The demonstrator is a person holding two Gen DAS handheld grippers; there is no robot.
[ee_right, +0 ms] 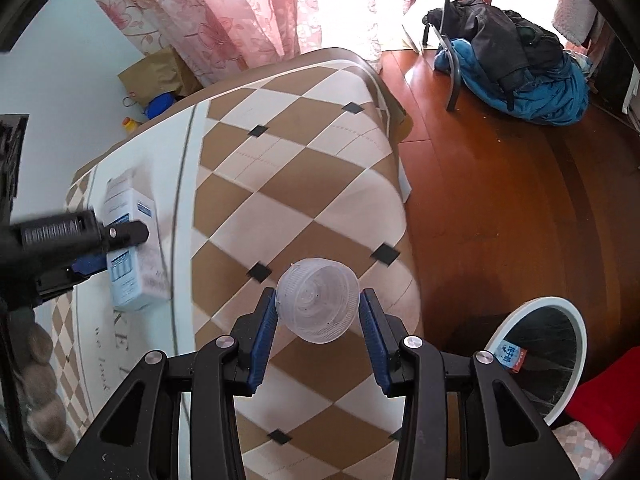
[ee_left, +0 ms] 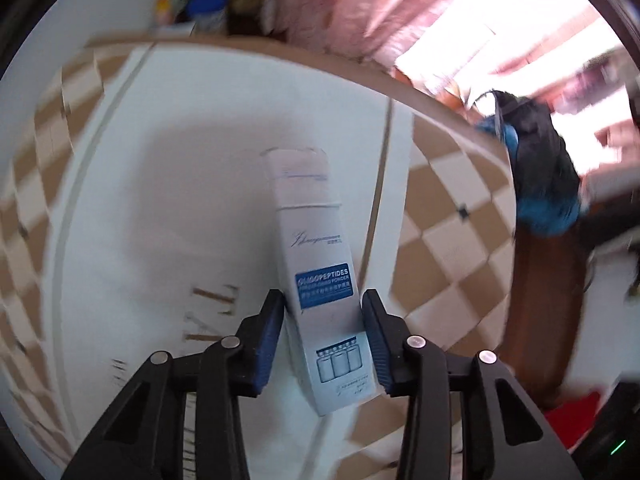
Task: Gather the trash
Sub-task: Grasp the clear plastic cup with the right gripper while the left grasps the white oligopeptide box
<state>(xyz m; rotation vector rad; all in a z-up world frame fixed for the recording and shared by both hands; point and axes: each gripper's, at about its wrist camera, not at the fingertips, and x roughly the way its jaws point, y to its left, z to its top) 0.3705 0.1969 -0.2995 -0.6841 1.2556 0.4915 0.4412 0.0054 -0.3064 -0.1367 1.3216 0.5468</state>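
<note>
A tall white carton with a blue label (ee_left: 324, 276) is held between the blue pads of my left gripper (ee_left: 323, 312), which is shut on it above the bed; the same carton (ee_right: 128, 236) appears at the left of the right wrist view with the left gripper (ee_right: 120, 240) around it. My right gripper (ee_right: 318, 308) is shut on a clear ribbed plastic lid (ee_right: 318, 300), lifted over the checked bedspread (ee_right: 304, 184). A white-rimmed trash bin with a black liner (ee_right: 540, 344) stands on the floor at lower right, with a small wrapper inside.
The bed has a brown-and-white checked cover and a white strip with lettering (ee_left: 132, 208). Wooden floor (ee_right: 500, 216) lies to the right. A pile of blue and black clothes (ee_right: 520, 72) lies by a black stand. Pink curtains (ee_right: 224, 12), a paper bag (ee_right: 156, 72).
</note>
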